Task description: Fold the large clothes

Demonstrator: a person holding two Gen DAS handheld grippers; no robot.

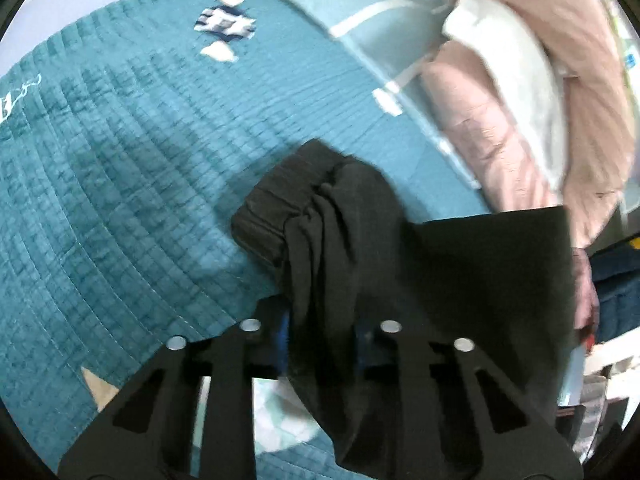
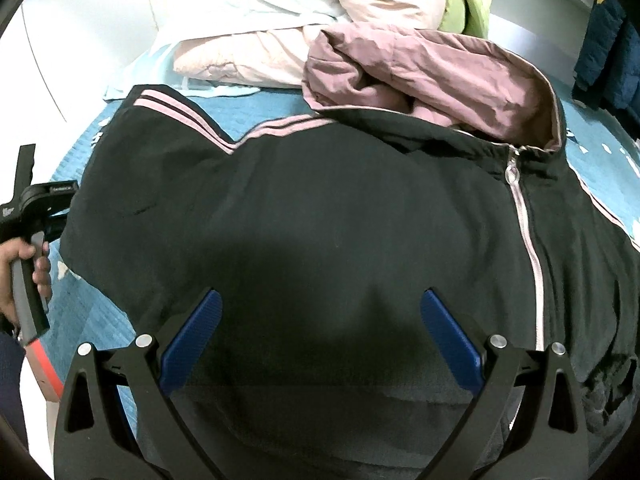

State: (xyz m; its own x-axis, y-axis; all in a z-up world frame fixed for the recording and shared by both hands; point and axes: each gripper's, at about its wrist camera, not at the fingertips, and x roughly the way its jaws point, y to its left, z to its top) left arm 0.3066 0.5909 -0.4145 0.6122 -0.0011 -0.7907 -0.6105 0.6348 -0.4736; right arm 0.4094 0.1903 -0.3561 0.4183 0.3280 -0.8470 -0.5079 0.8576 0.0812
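Observation:
A black zip jacket (image 2: 320,216) with pink stripes and a mauve hood lining lies spread on the teal quilt (image 2: 84,308). My right gripper (image 2: 320,320) is open, its blue pads (image 2: 196,336) hovering just above the jacket's lower body. My left gripper (image 1: 320,332) is shut on the jacket's black sleeve (image 1: 320,216). The ribbed cuff (image 1: 268,208) hangs forward past the fingers over the quilt (image 1: 120,168). The left gripper's handle and the hand on it show at the left edge of the right wrist view (image 2: 28,248).
A pink puffy coat with white lining (image 1: 520,92) and a striped pale-blue pillow (image 1: 360,12) lie at the bed's far side. Pillows and pink bedding (image 2: 260,40) are piled beyond the jacket. A dark blue garment (image 2: 604,52) hangs at the right.

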